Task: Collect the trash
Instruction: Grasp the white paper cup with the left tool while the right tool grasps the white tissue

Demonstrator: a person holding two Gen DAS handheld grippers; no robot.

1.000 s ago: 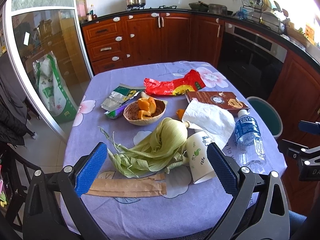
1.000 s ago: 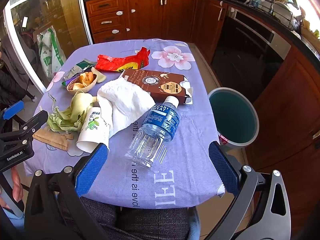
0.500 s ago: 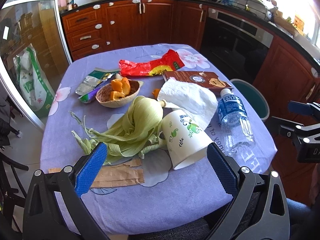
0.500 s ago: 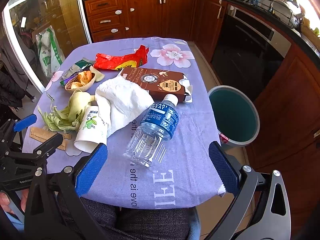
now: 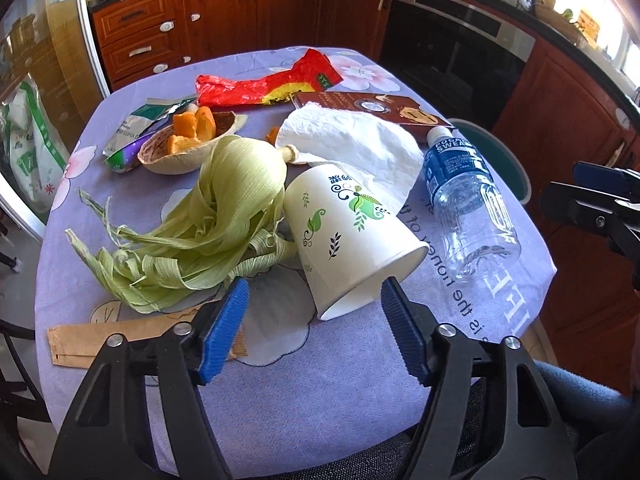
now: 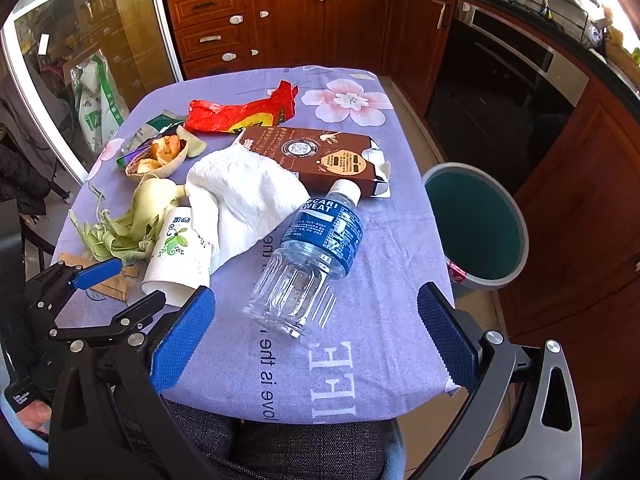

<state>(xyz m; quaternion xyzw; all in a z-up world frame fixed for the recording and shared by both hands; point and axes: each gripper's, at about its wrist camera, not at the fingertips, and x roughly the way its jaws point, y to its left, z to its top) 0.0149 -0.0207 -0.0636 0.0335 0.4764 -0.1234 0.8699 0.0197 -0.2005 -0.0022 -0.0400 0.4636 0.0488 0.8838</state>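
You had the left gripper [image 5: 314, 304] low at the near edge of the tabletop [image 5: 320, 384], its jaws closing with the mouth of the paper cup [image 5: 348, 236] just ahead of them; the right pad sat right by the rim, though contact could not be confirmed, and the left pad stood clear, so nothing was gripped. The cup lay on its side with its open end toward you, which probably made it the easiest first pick, since the rim offers an edge to pinch. Its base rested against the corn husks [image 5: 200, 224] and under the edge of the white napkin [image 5: 356, 148], so lifting it might drag either along. You held the right gripper [image 6: 316, 332] at the near right corner with its jaws wide and empty, above the clear bottle [image 6: 308, 260] lying on its side, likely waiting its turn. The bin [image 6: 476, 224] stood on the floor just past the right edge, within easy reach for dropping things in. Toward the far edge lay the red wrapper [image 5: 268, 86], the brown carton [image 5: 372, 110] and a shell bowl of orange peel [image 5: 188, 146]; a brown paper sleeve [image 5: 120, 340] lay near the left corner.
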